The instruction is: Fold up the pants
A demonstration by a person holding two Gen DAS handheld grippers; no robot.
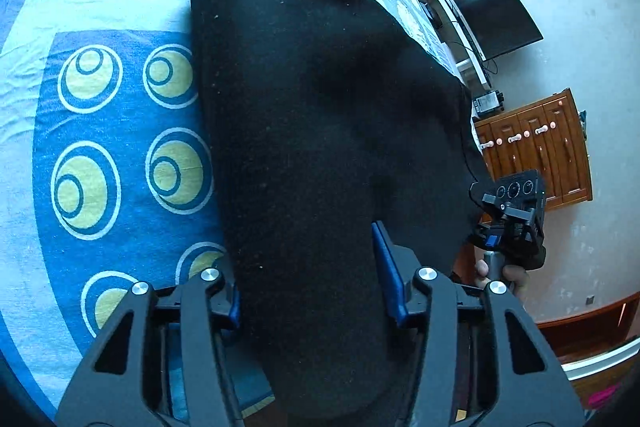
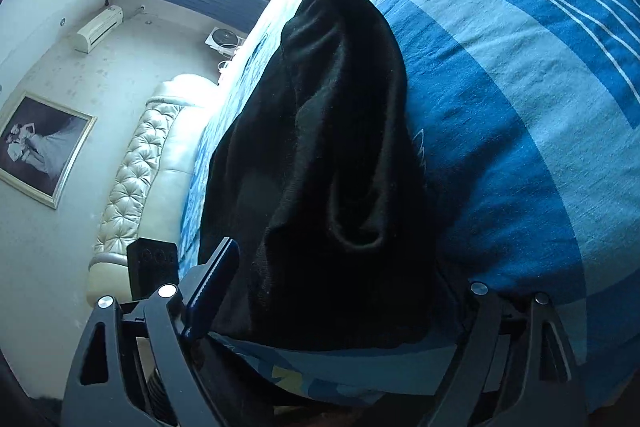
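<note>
The black pants (image 1: 320, 131) lay stretched out on the bed (image 1: 100, 131), long axis running straight away from both tools toward the far edge. Near end draped right between the fingers of the left tool (image 1: 308, 291), jaws spread wide around the cloth, not pinching it. Same story with the right tool (image 2: 332, 299): wide apart, bunched fabric sitting in the gap. Both hands looked about equally close, so I'd guess either could clamp first.
</note>
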